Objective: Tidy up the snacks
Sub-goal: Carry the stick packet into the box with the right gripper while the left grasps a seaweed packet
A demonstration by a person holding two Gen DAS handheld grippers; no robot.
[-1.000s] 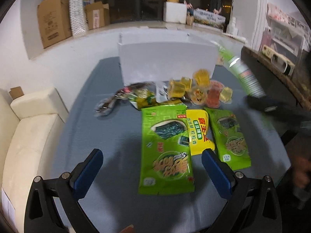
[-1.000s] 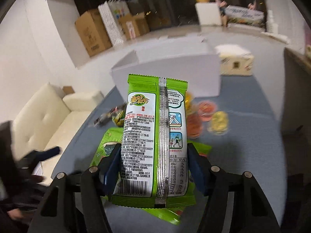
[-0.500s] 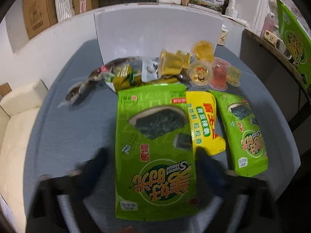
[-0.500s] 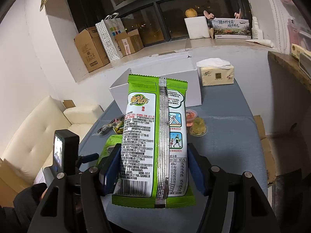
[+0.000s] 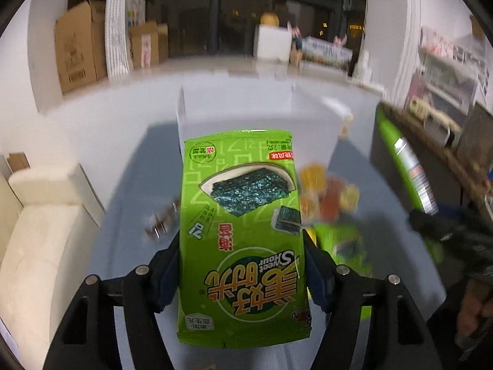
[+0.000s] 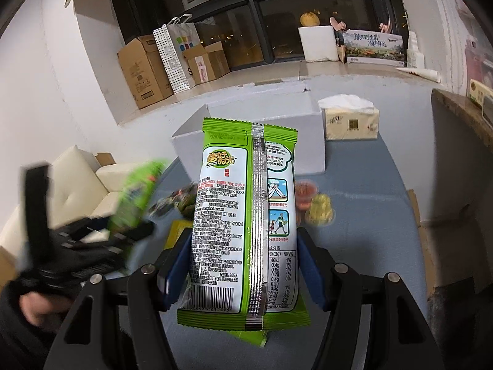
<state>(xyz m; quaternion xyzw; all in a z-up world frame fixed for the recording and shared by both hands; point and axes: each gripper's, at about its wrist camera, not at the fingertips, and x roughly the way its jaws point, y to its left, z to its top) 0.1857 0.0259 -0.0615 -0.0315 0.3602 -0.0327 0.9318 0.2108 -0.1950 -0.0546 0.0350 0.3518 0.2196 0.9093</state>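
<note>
Blue-grey tabletop (image 6: 369,215) fills the lower part of both views, with a white open-topped box (image 6: 308,141) standing at its far side as the landmark. Right of the box sits a tissue box (image 6: 351,120). In front of the box lie jelly cups (image 6: 314,200), and left of them some small dark wrappers (image 6: 178,200); in the left view this clutter is blurred. Nearer than the box, the left gripper (image 5: 240,274) has just been closing and its blue pads now press the side edges of a green seaweed packet (image 5: 240,215), held front side to the camera, printing upside down, raised off the table. The right gripper (image 6: 240,265) is clamped on a second seaweed packet (image 6: 246,215), back label facing the camera, upright in front of the box.
</note>
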